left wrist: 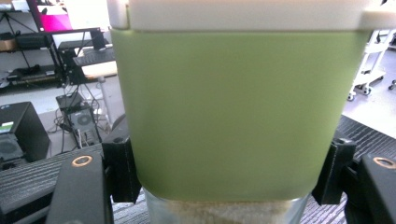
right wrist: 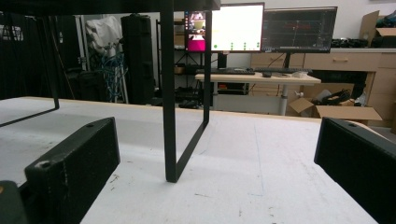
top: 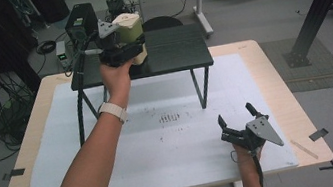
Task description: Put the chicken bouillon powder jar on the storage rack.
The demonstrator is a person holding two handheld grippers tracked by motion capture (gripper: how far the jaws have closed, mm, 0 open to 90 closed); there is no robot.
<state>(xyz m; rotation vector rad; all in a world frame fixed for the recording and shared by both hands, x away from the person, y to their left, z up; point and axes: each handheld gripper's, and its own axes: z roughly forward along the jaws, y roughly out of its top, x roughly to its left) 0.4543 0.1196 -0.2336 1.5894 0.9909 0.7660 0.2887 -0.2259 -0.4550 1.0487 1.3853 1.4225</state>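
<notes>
Left claw [top: 128,53] is pinching a green canister [top: 131,37] with a cream lid, its jaws pressed against the canister's two sides low on the body; in the left gripper view the green wall [left wrist: 233,112] sits between the black jaws, with a clear band of pale grainy contents showing below it. Beneath everything lies the counter [top: 272,71], a light wooden top covered by a white sheet [top: 173,148] that carries a small patch of dark marks near its middle. On the far half of that sheet stands a black raised shelf [top: 183,50] on thin metal legs, and the canister is at the shelf's left part, at the level of its dark wood-grain top; whether it rests on it cannot be told. The person's left forearm [top: 94,160] reaches forward to it, a pale watch band [top: 113,112] at the wrist. Right claw [top: 235,116] sits low over the near right part of the sheet, well apart from the shelf, jaws spread wide with nothing between them. In the right gripper view one shelf leg [right wrist: 169,93] stands ahead between those jaws.
</notes>
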